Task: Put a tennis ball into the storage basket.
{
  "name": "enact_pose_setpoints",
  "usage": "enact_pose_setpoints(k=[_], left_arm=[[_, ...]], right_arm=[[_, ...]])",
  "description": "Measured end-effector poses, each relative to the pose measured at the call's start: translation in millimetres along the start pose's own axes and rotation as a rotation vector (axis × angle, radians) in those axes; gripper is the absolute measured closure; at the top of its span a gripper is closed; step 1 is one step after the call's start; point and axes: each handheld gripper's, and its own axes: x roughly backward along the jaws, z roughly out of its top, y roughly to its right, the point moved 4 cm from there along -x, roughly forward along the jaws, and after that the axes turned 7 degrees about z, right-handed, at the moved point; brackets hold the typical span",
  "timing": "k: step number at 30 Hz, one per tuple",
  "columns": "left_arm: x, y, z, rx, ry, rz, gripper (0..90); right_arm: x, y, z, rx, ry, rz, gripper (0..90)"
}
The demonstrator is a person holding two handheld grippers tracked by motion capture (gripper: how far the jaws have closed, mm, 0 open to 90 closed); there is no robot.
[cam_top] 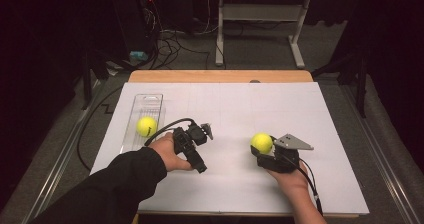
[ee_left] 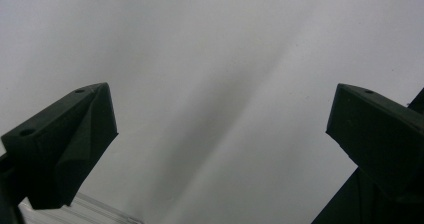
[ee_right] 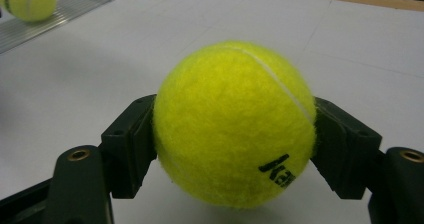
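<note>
A yellow tennis ball (cam_top: 261, 142) (ee_right: 235, 124) sits between the jaws of my right gripper (cam_top: 264, 151) (ee_right: 234, 141), which is shut on it just above the white sheet. A second yellow tennis ball (cam_top: 147, 126) (ee_right: 27, 1) lies in the clear plastic tray (cam_top: 149, 104) at the left. My left gripper (cam_top: 204, 130) (ee_left: 220, 119) hovers beside the tray, right of that ball, its jaws spread wide with nothing between them. In the left gripper view the white sheet (ee_left: 210, 49) lies under the open jaws.
A white sheet (cam_top: 225, 104) covers the wooden table (cam_top: 220, 76). A corner of the clear tray (ee_left: 75, 211) shows near the left jaw. Cables (cam_top: 170, 44) and a desk frame (cam_top: 260, 19) stand on the floor beyond the table.
</note>
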Motion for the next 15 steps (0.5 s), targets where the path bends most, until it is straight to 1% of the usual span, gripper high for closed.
enact_pose_setpoints(k=[2,4,6,9,10,15], left_arm=[[1.1,0.6,1.3,-0.002,0.007,0.001,0.8],[2.4,1.2,2.3,-0.001,0.010,0.001,0.8],[3.2,1.5,2.6,-0.005,0.005,0.003,0.8],[2.6,2.4,2.8,0.000,0.001,0.000,0.8],[2.7,3.0,3.1,0.007,0.006,-0.001,0.8],[7.5,2.2,3.7,0.011,0.013,0.001,0.8]], right_arm=[[5.6,-2.1,-5.5,-0.001,0.007,0.004,27.5],[10.5,-4.5,-9.9,0.003,0.003,0.006,27.5],[15.5,-6.6,-12.9,0.014,-0.001,0.007,27.5],[20.6,-9.0,-16.4,0.021,0.002,0.010,27.5],[21.4,-9.3,-17.2,0.030,0.000,0.008,27.6],[18.6,-14.9,-21.2,0.047,-0.011,0.021,27.5]])
